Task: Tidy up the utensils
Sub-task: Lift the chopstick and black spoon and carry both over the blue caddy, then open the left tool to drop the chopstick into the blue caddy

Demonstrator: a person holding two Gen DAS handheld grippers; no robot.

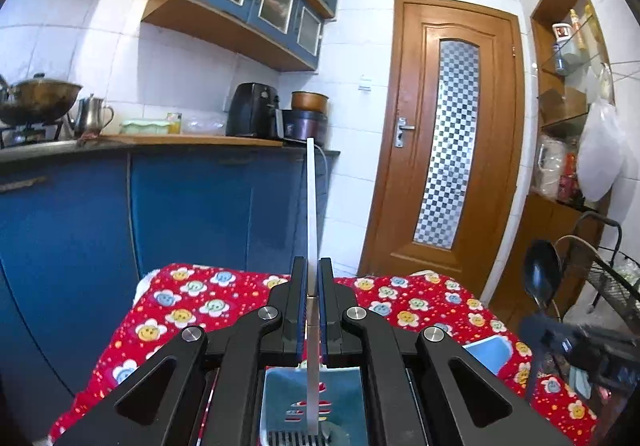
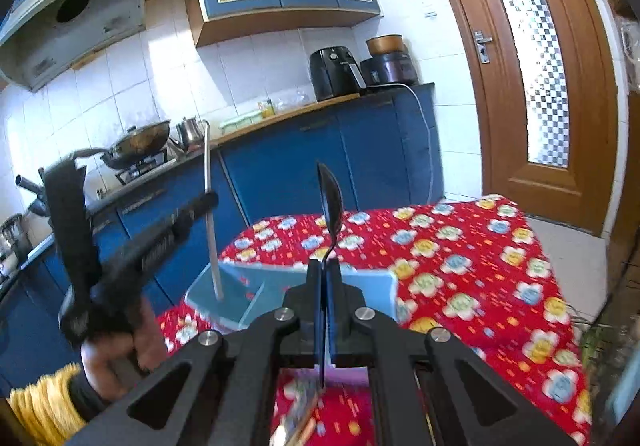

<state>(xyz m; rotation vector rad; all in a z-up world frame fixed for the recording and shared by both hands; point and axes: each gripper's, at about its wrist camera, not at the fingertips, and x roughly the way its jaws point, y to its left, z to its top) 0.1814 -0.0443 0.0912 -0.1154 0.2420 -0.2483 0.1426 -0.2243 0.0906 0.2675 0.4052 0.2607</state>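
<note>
Two tools are each clamping a utensil above the desk (image 2: 460,246) with its red flowered cloth. The left tool (image 1: 313,278) is pinching a flat pale utensil handle (image 1: 312,206), which is standing upright between its closed pads, its slotted end hanging below over a light-blue tray (image 1: 280,398). The right tool (image 2: 325,278) is gripping a dark spoon (image 2: 331,202), bowl rising ahead. A hand (image 2: 116,362) with a yellow cuff is holding the left tool tilted slightly downward.
</note>
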